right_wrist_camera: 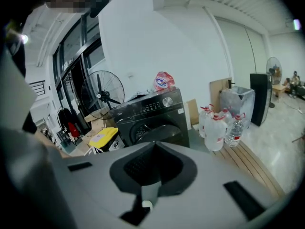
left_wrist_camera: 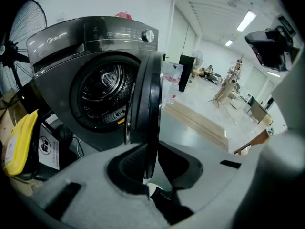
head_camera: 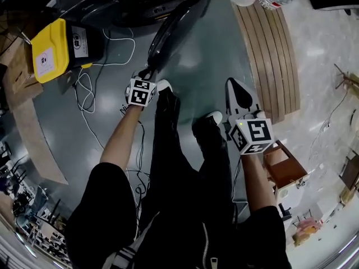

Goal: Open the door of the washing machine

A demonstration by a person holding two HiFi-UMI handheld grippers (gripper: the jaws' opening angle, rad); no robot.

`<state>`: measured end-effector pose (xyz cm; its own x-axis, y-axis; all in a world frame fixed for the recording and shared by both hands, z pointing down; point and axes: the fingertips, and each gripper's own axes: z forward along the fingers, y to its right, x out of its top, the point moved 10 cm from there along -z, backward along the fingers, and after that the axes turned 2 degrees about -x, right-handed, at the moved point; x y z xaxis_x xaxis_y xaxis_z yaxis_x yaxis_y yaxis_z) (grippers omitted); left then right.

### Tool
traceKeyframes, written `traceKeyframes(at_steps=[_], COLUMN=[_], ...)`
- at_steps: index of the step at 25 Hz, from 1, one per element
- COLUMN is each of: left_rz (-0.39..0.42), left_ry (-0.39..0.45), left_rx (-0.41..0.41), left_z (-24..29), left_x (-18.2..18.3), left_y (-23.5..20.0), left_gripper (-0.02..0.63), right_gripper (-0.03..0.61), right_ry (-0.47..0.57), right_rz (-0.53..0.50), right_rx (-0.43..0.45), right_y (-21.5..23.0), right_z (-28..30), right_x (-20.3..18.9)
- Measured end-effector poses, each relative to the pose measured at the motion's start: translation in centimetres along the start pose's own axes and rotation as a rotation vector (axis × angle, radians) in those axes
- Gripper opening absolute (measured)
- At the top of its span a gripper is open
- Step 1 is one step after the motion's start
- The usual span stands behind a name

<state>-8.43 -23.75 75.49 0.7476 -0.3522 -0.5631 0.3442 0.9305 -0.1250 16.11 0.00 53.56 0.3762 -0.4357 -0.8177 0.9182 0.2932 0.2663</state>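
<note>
The dark washing machine [head_camera: 132,1] stands at the top of the head view, its round door [head_camera: 171,32] swung out towards me. My left gripper [head_camera: 150,70] is at the door's free edge. In the left gripper view the door [left_wrist_camera: 147,94] stands edge-on between the jaws, with the drum [left_wrist_camera: 102,92] open behind it, and the left gripper [left_wrist_camera: 150,151] is shut on that edge. My right gripper [head_camera: 233,84] hangs apart to the right over the floor, shut on nothing. In its own view the right gripper [right_wrist_camera: 155,144] points at the machine [right_wrist_camera: 152,118] from a distance.
A yellow container [head_camera: 53,49] sits left of the machine, with white cables [head_camera: 90,88] trailing on the floor. A wooden slatted platform [head_camera: 269,55] runs along the right, with water bottles [right_wrist_camera: 219,125] at its far end. A small wooden box [head_camera: 286,167] stands by my right arm.
</note>
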Motion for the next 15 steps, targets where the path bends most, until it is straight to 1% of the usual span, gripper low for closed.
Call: traceKeyframes(at_steps=[8,12,15], left_rz=[-0.027,-0.068,-0.123], left_ry=[0.019,0.03,0.051], left_rx=[-0.037,-0.079,-0.112], left_z=[2.2,4.0,5.6], left_x=[0.1,1.0,2.2], left_y=[10.0,15.4,19.0], left_gripper=[0.075,0.084,0.087], right_gripper=[0.005,0.004,0.005], right_ry=[0.021,0.025,0.035], right_rz=[0.034,0.053,0.066], right_rx=[-0.051,-0.083,-0.111], right_y=[4.8,7.2,9.5], right_z=[-5.9,-8.9,-11.0], right_x=[-2.7,-4.0,-4.4])
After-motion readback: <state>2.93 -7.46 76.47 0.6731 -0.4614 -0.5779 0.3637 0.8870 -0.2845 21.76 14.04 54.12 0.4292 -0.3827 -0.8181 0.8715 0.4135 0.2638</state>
